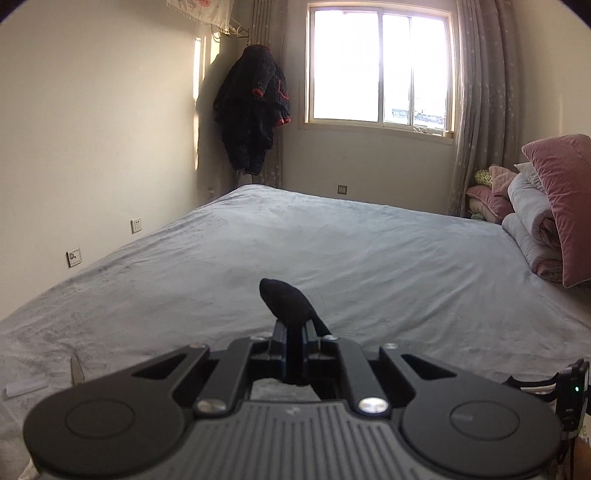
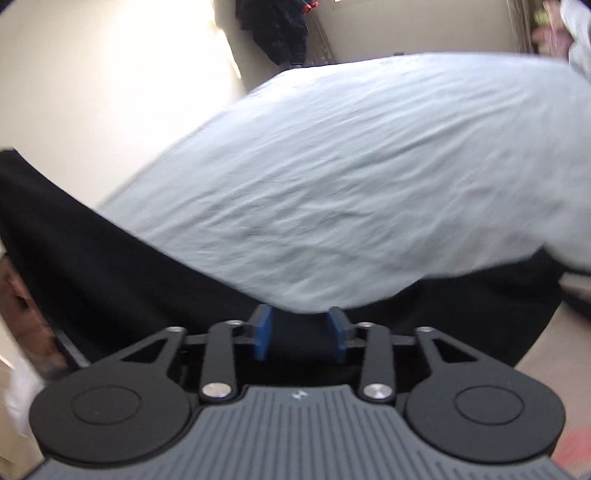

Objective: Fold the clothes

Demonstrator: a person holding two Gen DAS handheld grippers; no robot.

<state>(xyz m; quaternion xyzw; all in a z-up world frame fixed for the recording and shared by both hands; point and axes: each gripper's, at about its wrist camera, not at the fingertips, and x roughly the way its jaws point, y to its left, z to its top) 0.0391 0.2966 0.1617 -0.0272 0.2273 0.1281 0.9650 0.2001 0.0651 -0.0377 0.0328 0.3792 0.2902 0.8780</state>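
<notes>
Left wrist view: the left hand-held gripper [image 1: 293, 332] is clamping its fingers together on a fold of black garment [image 1: 286, 301]. A rounded tuft of the fabric is sticking up past the fingertips, toward 12 o'clock, above the grey-blue bed cover [image 1: 332, 251]. The bed is lying flat and bare across the middle of the view.

At 12 o'clock, a bright window [image 1: 380, 70] is sitting between grey curtains [image 1: 480, 103]. At 11 o'clock, a dark fleece robe with red trim [image 1: 253, 107] is hanging in the room corner. At 3 o'clock, pink pillows [image 1: 563, 199] and folded quilts [image 1: 532, 221] are stacking up at the bed's edge.

Right wrist view (motion-blurred): the right hand-held gripper [image 2: 301, 332] is standing with its blue pads [image 2: 263, 332] apart. The black garment [image 2: 110, 280] is spreading wide from 9 o'clock across the lower view to 3 o'clock, passing under and between the open fingers. Whether the pads are touching the fabric, I cannot tell. The bed cover [image 2: 351, 177] is filling the view beyond. The robe [image 2: 277, 29] is showing at 12 o'clock.
</notes>
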